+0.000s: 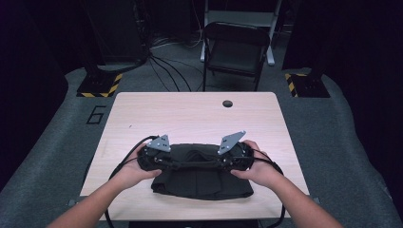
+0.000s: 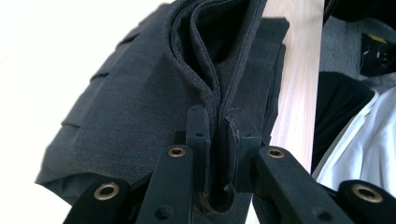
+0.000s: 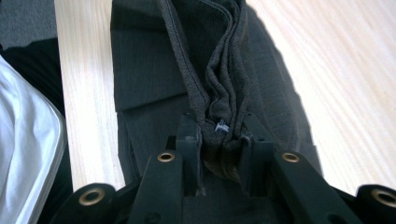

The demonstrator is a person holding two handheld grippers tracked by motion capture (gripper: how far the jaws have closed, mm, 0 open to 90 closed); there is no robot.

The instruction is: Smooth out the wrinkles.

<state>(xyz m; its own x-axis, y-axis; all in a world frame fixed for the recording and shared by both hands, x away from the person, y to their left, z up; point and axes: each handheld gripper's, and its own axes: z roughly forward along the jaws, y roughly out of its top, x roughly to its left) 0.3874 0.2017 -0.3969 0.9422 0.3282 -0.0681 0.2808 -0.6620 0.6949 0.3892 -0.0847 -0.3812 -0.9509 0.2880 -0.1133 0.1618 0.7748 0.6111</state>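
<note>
We have the dark garment [image 1: 202,183] folded near the desk's [image 1: 199,111] front edge, the left gripper [image 1: 164,161] and right gripper [image 1: 228,161] each clenched on its lifted upper edge, so probably one more fold remains.

One light wooden table [image 1: 190,114], with one round dark hole [image 1: 227,103] near its far edge.

One dark grey folded garment [image 1: 202,183], lying on the table's near half.

Two handheld grippers: left gripper [image 1: 159,156] and right gripper [image 1: 235,154], each carrying one grey three-cornered plate, two plates in all.

Two hands: left hand [image 1: 130,173], right hand [image 1: 259,171].

One black folding chair [image 1: 235,50] beyond the table.

Two black-and-yellow striped bases [image 1: 100,85], one at each far corner.

One floor marking, the figure 6 [image 1: 96,114].
</note>
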